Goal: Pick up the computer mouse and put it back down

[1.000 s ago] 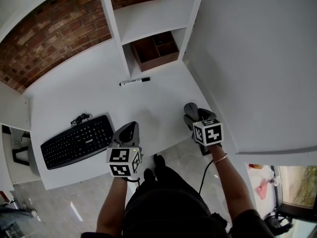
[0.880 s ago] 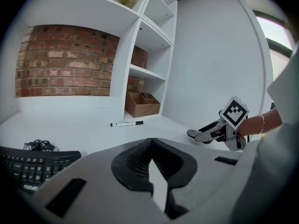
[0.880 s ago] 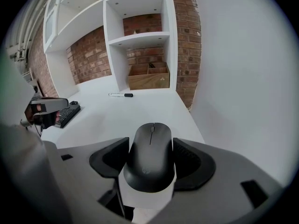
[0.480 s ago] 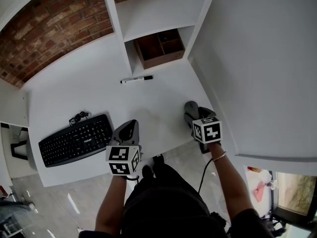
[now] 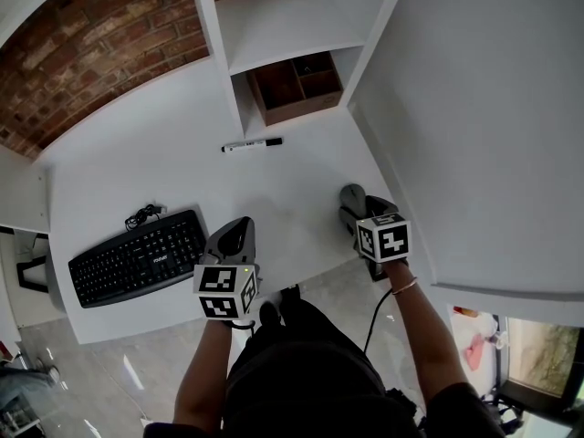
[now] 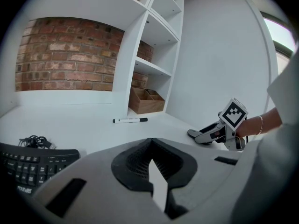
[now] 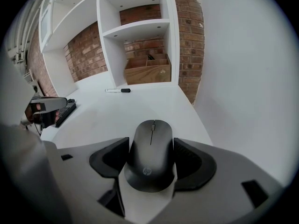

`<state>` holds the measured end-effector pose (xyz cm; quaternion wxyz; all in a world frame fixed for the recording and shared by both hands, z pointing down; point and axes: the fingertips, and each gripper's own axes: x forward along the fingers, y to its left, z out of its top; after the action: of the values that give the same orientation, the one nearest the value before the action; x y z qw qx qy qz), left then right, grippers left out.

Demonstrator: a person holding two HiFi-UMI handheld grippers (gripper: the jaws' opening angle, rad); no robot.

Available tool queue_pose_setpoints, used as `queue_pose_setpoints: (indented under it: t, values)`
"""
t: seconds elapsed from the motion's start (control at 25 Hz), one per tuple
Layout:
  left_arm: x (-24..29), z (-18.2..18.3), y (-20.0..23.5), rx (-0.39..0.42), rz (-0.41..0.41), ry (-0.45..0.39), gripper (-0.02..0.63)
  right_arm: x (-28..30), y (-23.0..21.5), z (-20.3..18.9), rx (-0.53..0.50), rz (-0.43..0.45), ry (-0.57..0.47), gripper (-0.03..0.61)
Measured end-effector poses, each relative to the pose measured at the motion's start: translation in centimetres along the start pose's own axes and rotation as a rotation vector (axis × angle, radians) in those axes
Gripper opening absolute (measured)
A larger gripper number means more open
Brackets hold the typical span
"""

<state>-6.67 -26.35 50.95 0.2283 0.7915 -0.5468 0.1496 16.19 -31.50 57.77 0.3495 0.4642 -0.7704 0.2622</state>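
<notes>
The right gripper [image 5: 354, 210] is clamping the black computer mouse [image 7: 150, 153]: in the right gripper view both dark pads are pressing against the mouse's flanks, its rear is sitting deep between the jaws, and its scroll wheel end is pointing away toward the shelving. In the head view the mouse is sitting at the right-hand end of the white desk [image 5: 137, 172], near the front edge and close to the white side wall [image 5: 474, 108]; whether it is resting on the surface or is raised just off it cannot be determined. The left gripper [image 6: 152, 171] is holding nothing; its jaws are meeting at the tips, with only a narrow wedge of desk showing behind them, and it is hovering over the desk's front edge just right of the black keyboard [image 5: 137, 258]. A coiled black cable [image 5: 146, 215] is lying at the keyboard's far edge. A marker pen with a black cap [image 5: 252, 144] is lying flat toward the back of the desk, well apart from both grippers. Behind it, an open wooden organiser box [image 5: 297, 85] with divided compartments is standing in the lowest bay of the white shelving [image 5: 274, 26]. A brick wall [image 5: 82, 44] is running behind the desk on the left.
</notes>
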Motion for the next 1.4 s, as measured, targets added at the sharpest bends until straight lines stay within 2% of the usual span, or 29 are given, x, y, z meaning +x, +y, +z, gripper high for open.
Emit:
queue_pose_setpoints:
  t: [0.6, 0.96, 1.4]
  values:
    - [-0.7, -0.1, 0.3, 0.009, 0.005, 0.002, 0.009, 0.1, 0.2, -0.1, -0.019, 0.002, -0.034, 0.282]
    - [-1.7, 0.3, 0.1, 0.02, 0.013, -0.017, 0.009, -2.1, -0.1, 1.0, -0.012, -0.026, -0.117, 0.282]
    - [-3.6, 1.3, -0.4, 0.041, 0.022, -0.06, 0.009, -7.3, 2.1, 3.0, 0.043, 0.007, -0.27, 0.279]
